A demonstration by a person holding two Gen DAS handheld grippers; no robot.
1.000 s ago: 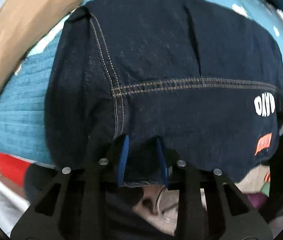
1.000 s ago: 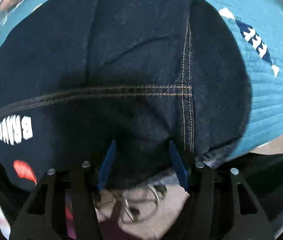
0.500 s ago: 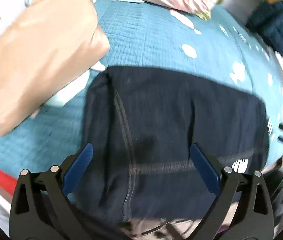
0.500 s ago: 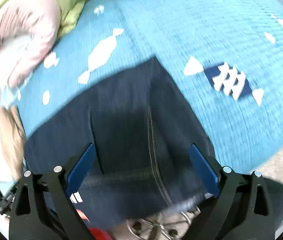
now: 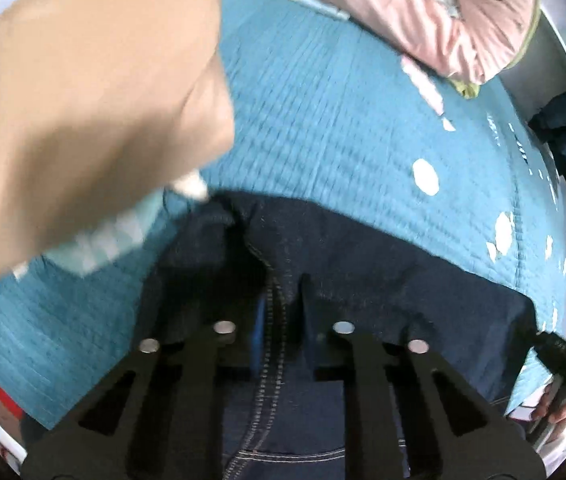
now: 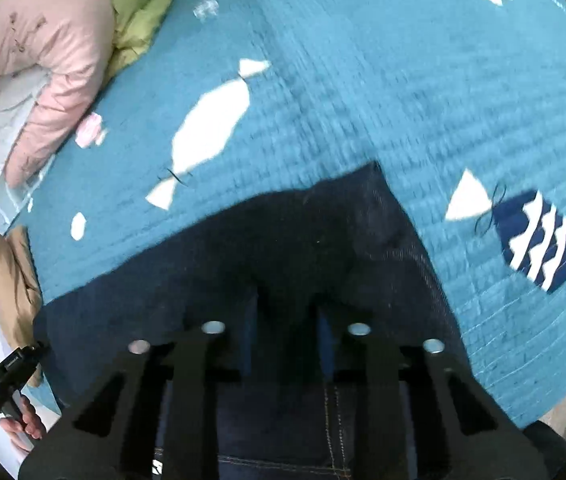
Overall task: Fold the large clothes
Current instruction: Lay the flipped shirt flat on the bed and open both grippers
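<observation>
Denim garment [image 5: 383,280] lies flat on the teal bedspread [image 5: 343,120], beside a tan cushion [image 5: 83,100]. Half a second ago both tools stood wide above it; now the left gripper [image 5: 281,312] and right gripper [image 6: 287,320] are closing, each pinching cloth at its own side. Judgement: the next fold is starting.
</observation>
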